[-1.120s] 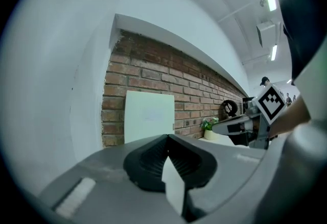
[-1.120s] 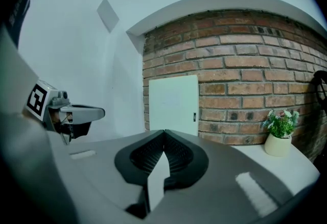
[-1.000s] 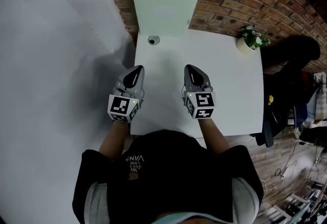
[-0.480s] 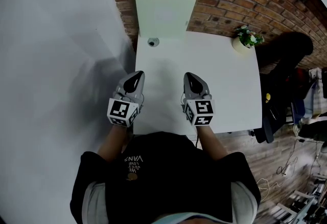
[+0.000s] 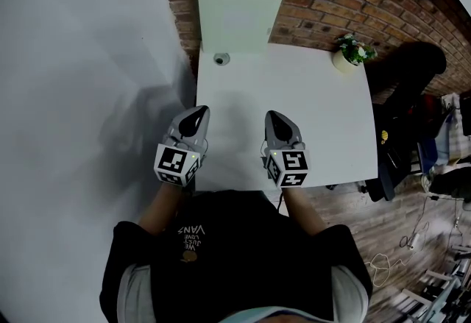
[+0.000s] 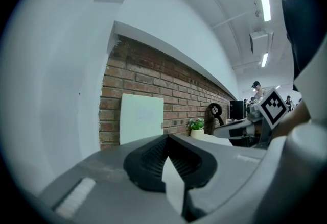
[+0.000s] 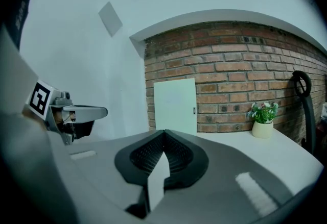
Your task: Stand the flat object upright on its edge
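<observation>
A pale green flat board [image 5: 239, 16] stands upright on its lower edge at the back of the white table [image 5: 324, 130], leaning on the brick wall. It also shows in the left gripper view as the board [image 6: 141, 118] and in the right gripper view as the board [image 7: 175, 105]. My left gripper [image 5: 197, 114] hovers over the table's near left part, shut and empty. My right gripper [image 5: 274, 117] is beside it, also shut with nothing held. Both point toward the board from well short of it. The left gripper [image 6: 167, 137] and right gripper [image 7: 164, 131] show ribbed pads pressed together.
A small dark round thing [image 5: 221, 59] lies on the table just in front of the board. A potted plant [image 5: 352, 51] stands at the back right corner. A white wall runs along the table's left side. Chairs and clutter stand to the table's right.
Both grippers have drawn back a little toward the table's near edge, side by side and still shut. The board has not moved.
</observation>
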The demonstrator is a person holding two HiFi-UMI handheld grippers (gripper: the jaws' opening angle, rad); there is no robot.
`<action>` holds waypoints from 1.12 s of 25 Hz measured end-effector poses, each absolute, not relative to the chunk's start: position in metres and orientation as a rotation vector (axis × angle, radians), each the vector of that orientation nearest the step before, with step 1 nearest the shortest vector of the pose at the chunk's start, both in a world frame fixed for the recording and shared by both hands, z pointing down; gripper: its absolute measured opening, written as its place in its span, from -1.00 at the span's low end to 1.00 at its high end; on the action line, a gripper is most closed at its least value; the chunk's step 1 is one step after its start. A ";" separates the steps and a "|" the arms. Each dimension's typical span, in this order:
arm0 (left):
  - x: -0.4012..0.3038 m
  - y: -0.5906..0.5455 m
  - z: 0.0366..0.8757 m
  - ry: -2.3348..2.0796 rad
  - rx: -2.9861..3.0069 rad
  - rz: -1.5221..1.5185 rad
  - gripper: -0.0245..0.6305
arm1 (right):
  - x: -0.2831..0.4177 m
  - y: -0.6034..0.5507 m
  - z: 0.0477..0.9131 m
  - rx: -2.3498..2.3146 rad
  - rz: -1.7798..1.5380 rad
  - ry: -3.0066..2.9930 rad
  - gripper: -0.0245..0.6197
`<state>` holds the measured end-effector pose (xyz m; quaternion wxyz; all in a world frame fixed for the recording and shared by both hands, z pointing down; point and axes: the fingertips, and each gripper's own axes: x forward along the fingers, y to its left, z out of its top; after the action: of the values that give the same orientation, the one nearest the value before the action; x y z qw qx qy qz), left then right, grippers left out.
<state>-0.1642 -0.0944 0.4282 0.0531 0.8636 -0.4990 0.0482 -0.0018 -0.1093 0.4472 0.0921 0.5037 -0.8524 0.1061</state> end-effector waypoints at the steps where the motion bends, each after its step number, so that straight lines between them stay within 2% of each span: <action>1: -0.165 -0.093 0.428 -1.515 2.625 0.147 -0.92 | -0.002 -0.108 0.446 1.501 0.315 -2.533 -0.92; 28: -0.170 -0.076 0.429 -1.490 2.627 0.135 -0.93 | 0.001 -0.094 0.440 1.580 0.301 -2.513 -0.92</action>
<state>-0.1700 -0.0756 0.4286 0.0589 0.8674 -0.4921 0.0447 0.0013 -0.0941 0.4401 0.0789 0.5279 -0.8396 0.1007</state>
